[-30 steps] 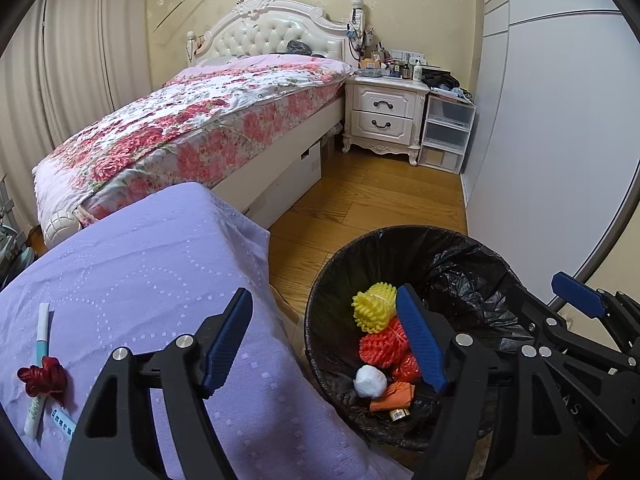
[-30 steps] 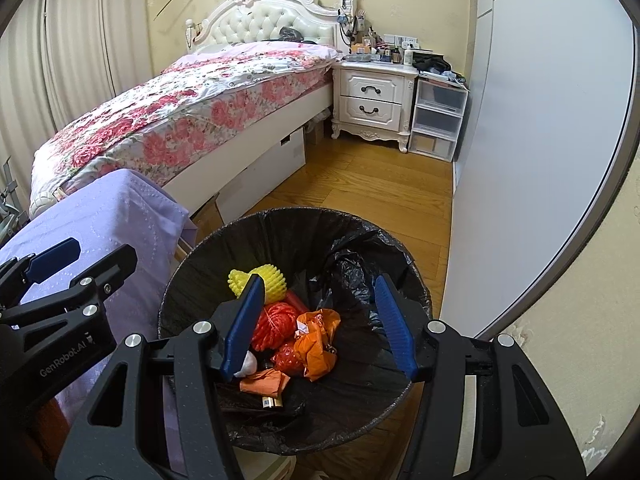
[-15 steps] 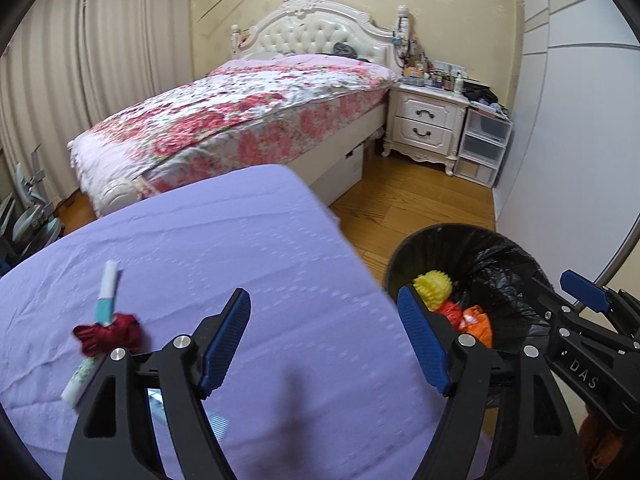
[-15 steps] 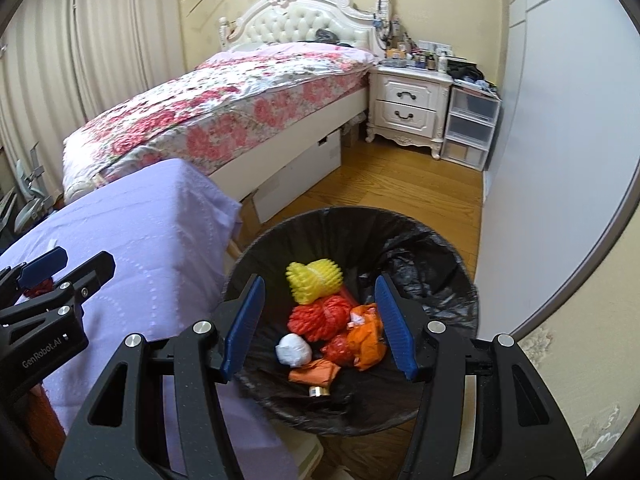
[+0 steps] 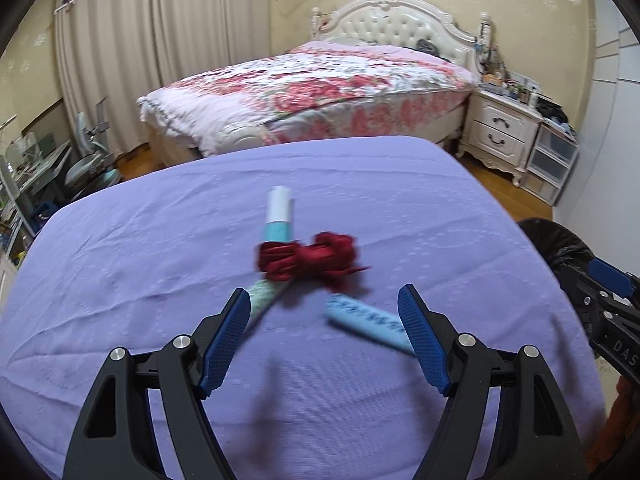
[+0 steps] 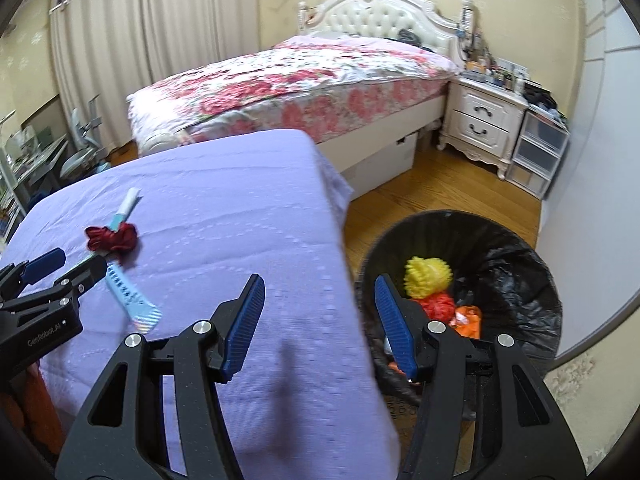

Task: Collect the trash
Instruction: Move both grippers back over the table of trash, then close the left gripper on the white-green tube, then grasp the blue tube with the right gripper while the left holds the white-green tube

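Bedroom, with a lavender-clothed desk (image 5: 160,320) in the foreground and a black-lined trash bin (image 6: 520,248) on the floor at its right edge. We found three pieces of trash remaining on the cloth: a dark red crumpled wrapper (image 5: 308,258), a white-and-teal tube (image 5: 276,236) beneath it, and a light blue tube (image 5: 368,322) whose long axis ran diagonally toward the right finger. The left tool (image 5: 324,340) hovered directly before them, jaws wide apart and empty; we judged it the nearer. The right tool (image 6: 318,320), equally spread and empty, straddled the desk edge and bin.
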`<state>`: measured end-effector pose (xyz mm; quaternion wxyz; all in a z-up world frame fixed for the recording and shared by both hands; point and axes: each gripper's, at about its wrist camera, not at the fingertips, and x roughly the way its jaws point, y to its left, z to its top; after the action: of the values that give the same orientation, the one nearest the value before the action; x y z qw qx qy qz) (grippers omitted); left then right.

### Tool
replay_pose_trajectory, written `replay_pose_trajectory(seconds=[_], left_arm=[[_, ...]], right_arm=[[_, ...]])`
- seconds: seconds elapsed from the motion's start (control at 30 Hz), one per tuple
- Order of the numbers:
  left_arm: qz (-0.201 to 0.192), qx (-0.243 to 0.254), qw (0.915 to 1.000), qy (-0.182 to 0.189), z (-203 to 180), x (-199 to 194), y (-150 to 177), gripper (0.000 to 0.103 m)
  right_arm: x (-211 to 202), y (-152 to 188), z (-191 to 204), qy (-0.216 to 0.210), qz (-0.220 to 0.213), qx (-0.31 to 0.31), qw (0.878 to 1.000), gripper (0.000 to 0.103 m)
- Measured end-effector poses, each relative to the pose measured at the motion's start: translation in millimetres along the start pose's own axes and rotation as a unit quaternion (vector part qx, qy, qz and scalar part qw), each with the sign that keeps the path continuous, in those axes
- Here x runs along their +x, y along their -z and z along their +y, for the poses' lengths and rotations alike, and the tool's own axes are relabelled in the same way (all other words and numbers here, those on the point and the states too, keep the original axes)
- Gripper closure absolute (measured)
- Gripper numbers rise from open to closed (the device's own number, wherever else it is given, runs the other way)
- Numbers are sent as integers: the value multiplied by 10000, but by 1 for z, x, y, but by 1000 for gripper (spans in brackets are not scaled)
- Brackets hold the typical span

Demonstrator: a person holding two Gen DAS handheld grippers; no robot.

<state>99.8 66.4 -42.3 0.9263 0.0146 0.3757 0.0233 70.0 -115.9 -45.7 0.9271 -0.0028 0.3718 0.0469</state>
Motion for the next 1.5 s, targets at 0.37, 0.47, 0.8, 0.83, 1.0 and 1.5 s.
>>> replay_pose_trajectory(seconds=[0.37,0.47,0.8,0.83,1.0,1.5], left_arm=[[248,-160,9992,-261,43,14,7,29],[353,-76,9992,-167,44,20,7,31],[579,210,9979,204,44,23,17,85],[584,204,9978,231,44,21,19,85],[610,134,9975,321,50,10,29,85],[560,-190,9980,228,67,5,27,55]], right_arm=[[8,5,51,-327,189,-418,9984,47],[12,6,63,-390,250,-509,9976,47],[19,5,85,-518,322,-705,9956,47],[19,5,86,-531,328,-720,9954,47],[19,6,97,-608,344,-813,9942,47],[29,8,126,-832,548,-1178,9880,47]])
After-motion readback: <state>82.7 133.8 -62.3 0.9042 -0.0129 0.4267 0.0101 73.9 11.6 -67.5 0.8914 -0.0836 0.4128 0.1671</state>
